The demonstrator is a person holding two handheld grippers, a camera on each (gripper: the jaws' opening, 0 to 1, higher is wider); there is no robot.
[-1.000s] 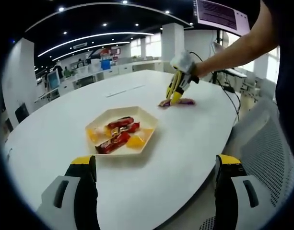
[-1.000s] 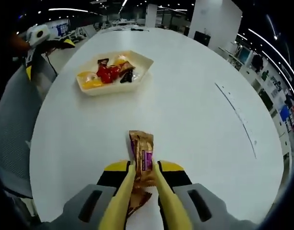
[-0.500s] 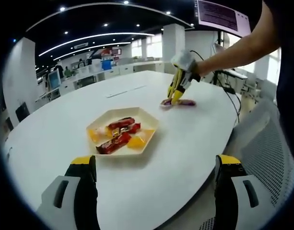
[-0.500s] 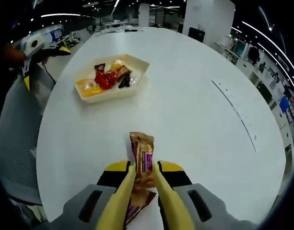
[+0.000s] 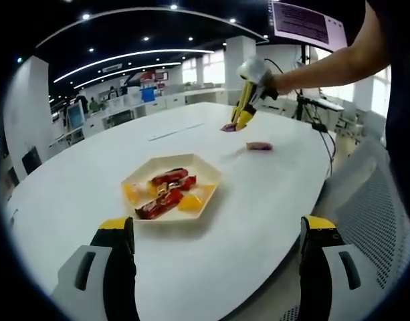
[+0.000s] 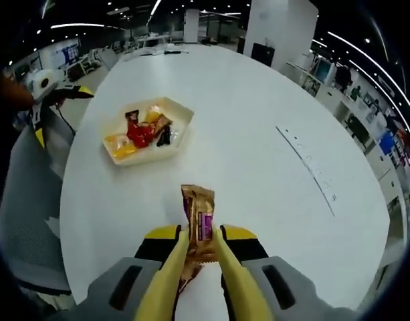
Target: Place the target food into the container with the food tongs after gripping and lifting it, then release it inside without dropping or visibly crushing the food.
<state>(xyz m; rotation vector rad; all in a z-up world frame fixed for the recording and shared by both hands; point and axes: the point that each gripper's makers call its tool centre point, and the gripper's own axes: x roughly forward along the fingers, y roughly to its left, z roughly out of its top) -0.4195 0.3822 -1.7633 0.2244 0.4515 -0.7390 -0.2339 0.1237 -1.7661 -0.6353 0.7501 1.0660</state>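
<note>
A snack bar [image 6: 198, 212] in a brown and purple wrapper hangs above the white table [image 6: 258, 160], clamped between yellow food tongs [image 6: 166, 281]. My right gripper [image 6: 199, 235] is shut on those tongs. In the left gripper view the same right gripper [image 5: 245, 110] is raised over the far side of the table with the bar [image 5: 229, 127] at the tong tips. A cream hexagonal tray [image 5: 191, 215] holds several wrapped snacks, red, orange and dark. That tray [image 6: 141, 159] lies ahead and to the left of the bar. My left gripper [image 5: 215, 267] stands open near the table's edge.
A second purple-wrapped snack [image 5: 259, 146] lies on the table beneath the raised tongs. A person's arm [image 5: 332, 63] reaches in from the right. A grey mesh chair [image 5: 372, 214] stands beside the table. Desks and screens fill the office behind.
My right gripper has risen from the table with the bar held in the tongs, leaving one purple packet lying there. The tray looks smaller in the right gripper view. The left gripper has stayed put.
</note>
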